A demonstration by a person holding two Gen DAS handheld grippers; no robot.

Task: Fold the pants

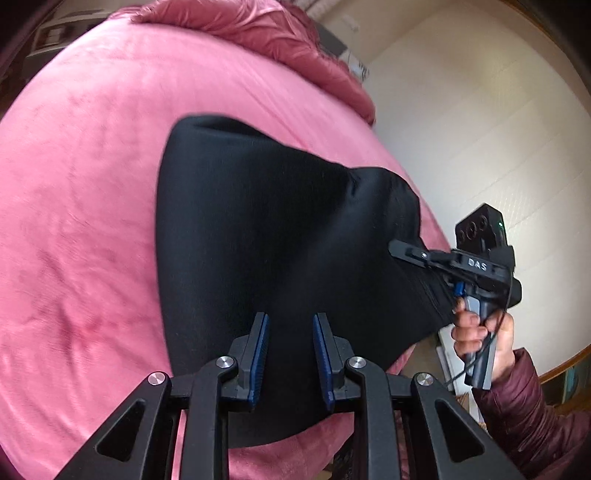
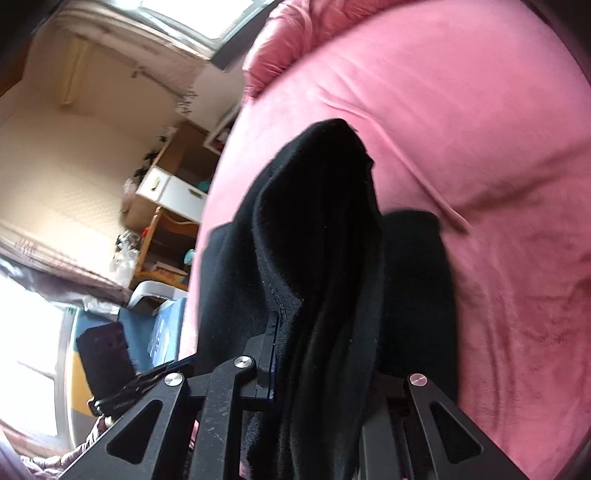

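Observation:
Black pants [image 1: 277, 221] lie partly lifted over a pink bed cover [image 1: 92, 184]. In the left wrist view my left gripper [image 1: 290, 350] sits at the near edge of the pants, with black cloth filling the narrow gap between its blue pads. My right gripper [image 1: 406, 253] pinches the pants' right edge, and a ridge of cloth rises toward it. A hand [image 1: 476, 332] in a maroon sleeve holds its handle. In the right wrist view the pants [image 2: 325, 221] drape thickly over my right gripper [image 2: 317, 350]. They hide its right finger; only the left finger [image 2: 269, 350] shows.
A crumpled pink duvet [image 1: 258, 33] is bunched at the far end of the bed. Pale floor [image 1: 480, 110] lies beyond the bed's right edge. Beside the bed stand white drawers [image 2: 173, 188], a wooden shelf [image 2: 159, 251] and a blue box [image 2: 162, 332].

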